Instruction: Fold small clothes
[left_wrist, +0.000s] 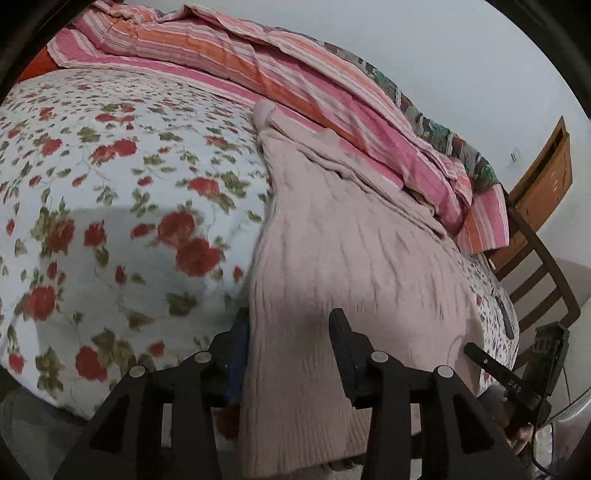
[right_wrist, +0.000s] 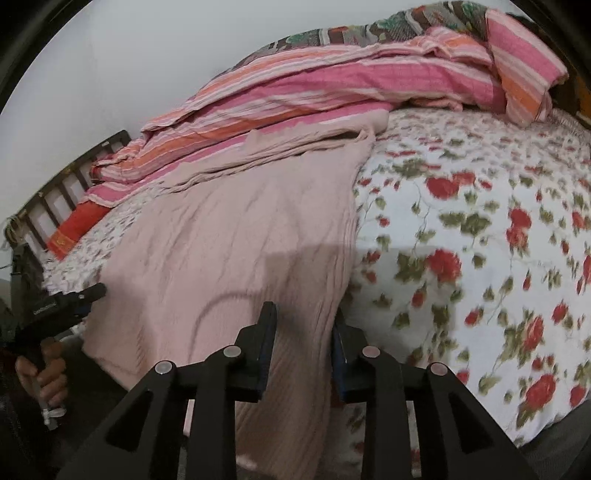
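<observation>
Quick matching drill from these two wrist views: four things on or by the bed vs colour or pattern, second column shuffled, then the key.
Things:
1. sweater
2. bedsheet
3. blanket
4. chair

Descriptions:
A. brown wood
B. pink and orange stripes
C. plain pale pink knit
D. white with red roses

Pairs: 1-C, 2-D, 3-B, 4-A
</observation>
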